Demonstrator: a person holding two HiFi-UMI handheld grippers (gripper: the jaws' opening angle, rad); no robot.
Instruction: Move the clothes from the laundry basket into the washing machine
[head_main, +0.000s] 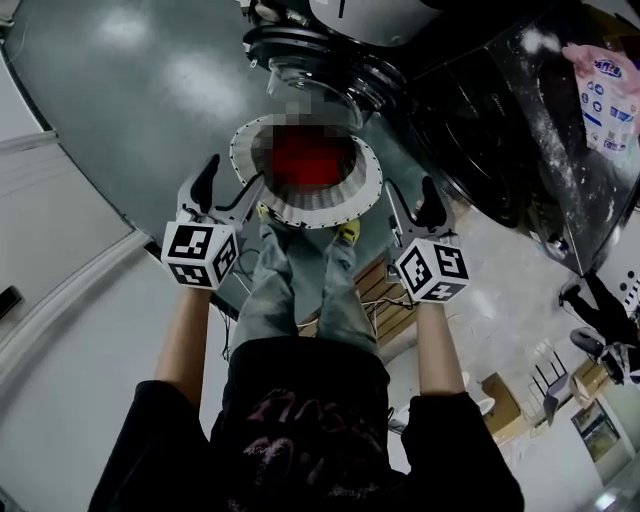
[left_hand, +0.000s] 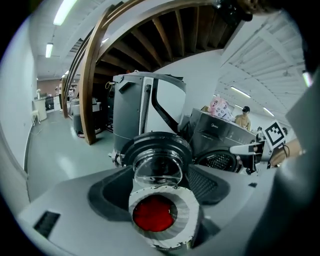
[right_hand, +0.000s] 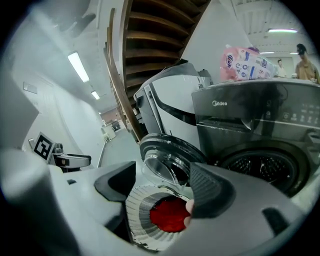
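Standing at the top of the head view, the dark front-loading washing machine has its round glass door swung open, and a pink packet lies on its top. Below the door, on the grey floor just ahead of the person's feet, sits the white laundry basket with a slotted rim; red clothes lie inside it. The left hand-held gripper hangs just beside the basket's left rim and the right hand-held gripper just beside its right rim. Both point towards the machine. Each gripper view shows its jaws spread wide, clear of the basket and gripping nothing, with the red clothes framed between them.
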